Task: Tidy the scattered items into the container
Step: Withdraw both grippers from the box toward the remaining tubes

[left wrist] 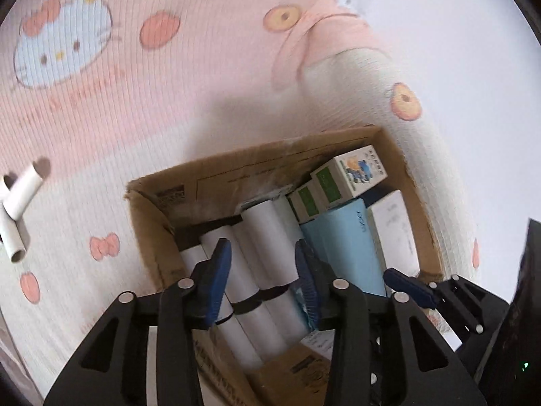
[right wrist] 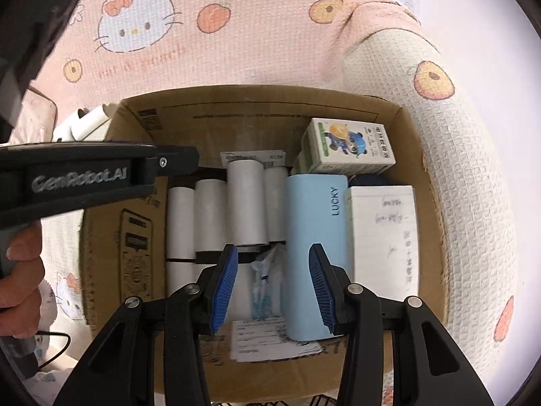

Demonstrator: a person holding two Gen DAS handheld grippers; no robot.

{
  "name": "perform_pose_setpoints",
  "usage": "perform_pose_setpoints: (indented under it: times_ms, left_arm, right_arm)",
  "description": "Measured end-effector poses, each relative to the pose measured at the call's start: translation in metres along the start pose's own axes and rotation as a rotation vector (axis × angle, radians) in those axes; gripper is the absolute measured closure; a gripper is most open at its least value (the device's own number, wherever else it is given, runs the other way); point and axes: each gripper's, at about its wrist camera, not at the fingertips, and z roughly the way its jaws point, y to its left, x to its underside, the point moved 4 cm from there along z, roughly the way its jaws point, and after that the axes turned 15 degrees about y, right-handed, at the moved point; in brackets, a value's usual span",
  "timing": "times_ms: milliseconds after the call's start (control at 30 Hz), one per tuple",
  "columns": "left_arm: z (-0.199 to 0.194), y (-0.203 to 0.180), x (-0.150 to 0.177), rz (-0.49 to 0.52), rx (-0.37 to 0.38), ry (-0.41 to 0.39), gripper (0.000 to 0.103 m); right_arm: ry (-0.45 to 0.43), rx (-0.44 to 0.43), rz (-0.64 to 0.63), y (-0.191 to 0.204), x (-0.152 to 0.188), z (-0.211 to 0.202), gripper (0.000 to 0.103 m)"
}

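An open cardboard box (left wrist: 159, 237) (right wrist: 257, 96) sits on a pink cartoon-print blanket. In it lie several white paper tubes (left wrist: 260, 233) (right wrist: 245, 199), a light blue "LUCKY" box (left wrist: 341, 243) (right wrist: 314, 223), a white box with handwriting (right wrist: 382, 237) and a small cartoon carton (left wrist: 358, 172) (right wrist: 351, 145). My left gripper (left wrist: 263, 270) hovers open over the tubes, pads clear of them. My right gripper (right wrist: 273, 284) stands open above a crumpled plastic packet (right wrist: 267, 277) and the blue box's edge. Loose white tubes (left wrist: 20, 196) (right wrist: 84, 123) lie on the blanket left of the box.
A rolled fold of the waffle blanket (right wrist: 456, 169) runs along the box's right side. A hand (right wrist: 20, 270) holds the left gripper's black body (right wrist: 84, 176) over the box's left rim. A black cable (right wrist: 54, 348) trails below it. A dark object (left wrist: 520, 304) stands at the right edge.
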Motion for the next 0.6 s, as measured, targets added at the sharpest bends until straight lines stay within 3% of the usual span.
perform_pose_setpoints:
  times_ms: [100,167,267,400,600]
  left_arm:
    - [0.007,-0.019,0.013,-0.018,0.028,-0.093,0.053]
    - [-0.010,-0.009,0.026,-0.020,0.031,-0.144,0.050]
    - [-0.017,-0.012,0.034,0.025,-0.005,-0.135,0.050]
    - [-0.021,-0.007,0.047,0.045,-0.069,-0.126,0.049]
    - [-0.022,0.009,0.075,0.071,-0.160,-0.055,0.044]
  right_arm:
    - [-0.012,0.013,0.023,0.002,0.010,-0.001,0.062]
    - [-0.018,0.015,0.052,0.005,0.019,-0.007,0.062]
    - [-0.042,0.041,0.054,0.013,0.020,-0.022,0.062]
    - [-0.084,0.002,0.047,0.023,0.032,-0.035,0.058]
    - [-0.037,0.057,0.052,0.029,0.038,-0.021,0.045]
